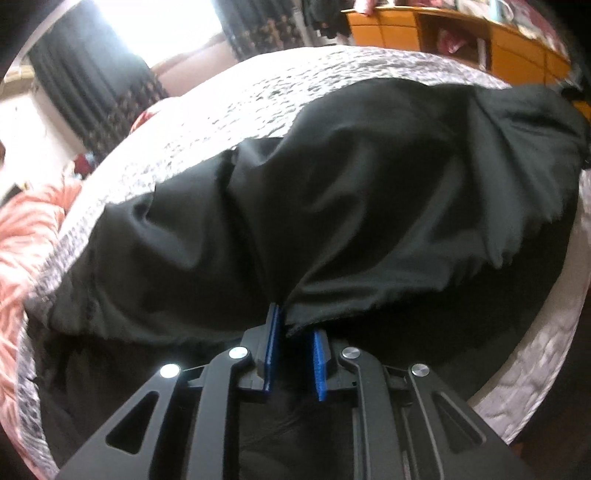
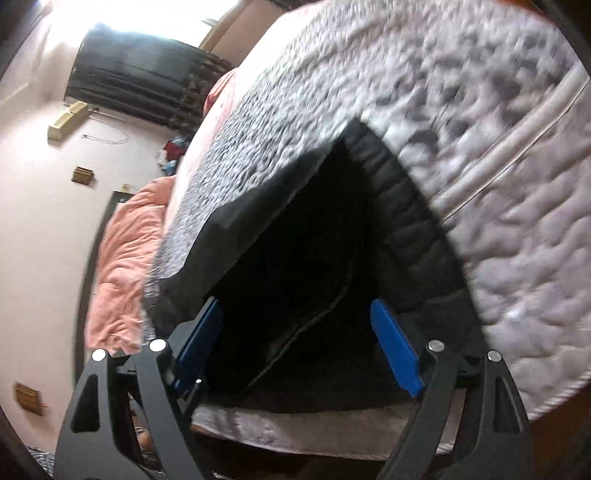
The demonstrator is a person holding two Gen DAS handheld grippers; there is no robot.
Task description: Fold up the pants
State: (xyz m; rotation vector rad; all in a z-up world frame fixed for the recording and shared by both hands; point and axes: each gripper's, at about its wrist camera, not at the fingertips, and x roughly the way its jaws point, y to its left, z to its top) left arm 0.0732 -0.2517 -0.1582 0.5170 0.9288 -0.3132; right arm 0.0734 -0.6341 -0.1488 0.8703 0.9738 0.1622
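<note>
One pair of black pants (image 1: 332, 192) lies spread out on a bed (image 1: 229, 107), right in front of both sets of tongs. The cloth is dark and wrinkly, with soft folds running across it.

The left tongs (image 1: 293, 328) have blue pads (image 1: 274, 347). The pads sit close together, with only a thin gap. A frayed edge of the pants comes down to the tips and touches the left pad, but the pads are not squeezing it. More black cloth lies under these tongs.

The right tongs (image 2: 297, 314) are wide open. Their blue pads (image 2: 397, 350) stand far apart, and the black pants (image 2: 295, 258) lie between them and just ahead. Nothing is pinched there. A stitched seam runs across the cloth between the pads. A ribbed band of the pants curves along the far right side, next to the bed cover.

The bed has a bumpy grey and white cover (image 2: 424, 96). Off to the left of the tongs lies a pink blanket (image 2: 122, 258). Far ahead hang dark curtains (image 1: 92, 92) by a bright window. Far ahead and to the right of the left tongs stand orange wooden shelves (image 1: 461, 33).
</note>
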